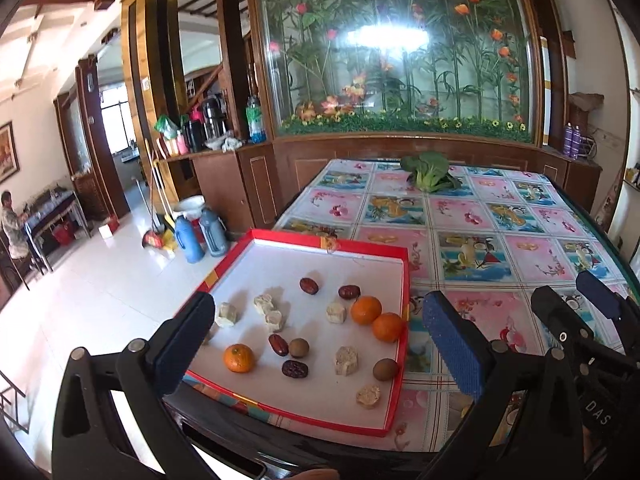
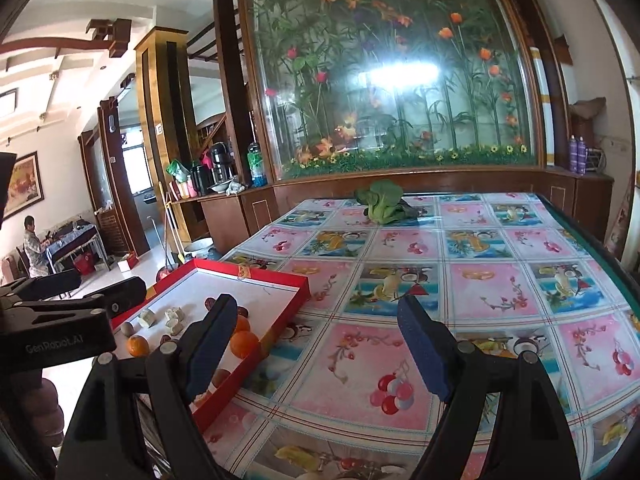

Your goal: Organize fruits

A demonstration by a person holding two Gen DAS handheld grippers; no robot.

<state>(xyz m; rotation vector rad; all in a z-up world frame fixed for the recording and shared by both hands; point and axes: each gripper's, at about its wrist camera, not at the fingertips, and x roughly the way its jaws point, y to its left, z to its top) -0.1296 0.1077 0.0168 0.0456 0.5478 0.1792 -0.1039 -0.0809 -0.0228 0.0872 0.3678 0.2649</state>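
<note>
A red box lid with a white floor [image 1: 360,258] lies on the table's left front corner; it also shows in the right wrist view [image 2: 280,280]. In it lie three oranges [image 1: 365,310], several dark red dates [image 1: 309,285], brown round fruits [image 1: 299,347] and pale snack blocks [image 1: 345,360]. My left gripper [image 1: 320,344] is open and empty, hovering above the lid's front part. My right gripper [image 2: 316,348] is open and empty, over the tablecloth just right of the lid; it also shows in the left wrist view [image 1: 580,300].
The table has a pink and blue patterned cloth [image 2: 460,280]. A green leafy vegetable [image 1: 428,172] lies at the table's far side. A wooden cabinet with a flower mural [image 1: 400,60] stands behind. Thermos flasks [image 1: 200,236] and brooms stand on the floor left.
</note>
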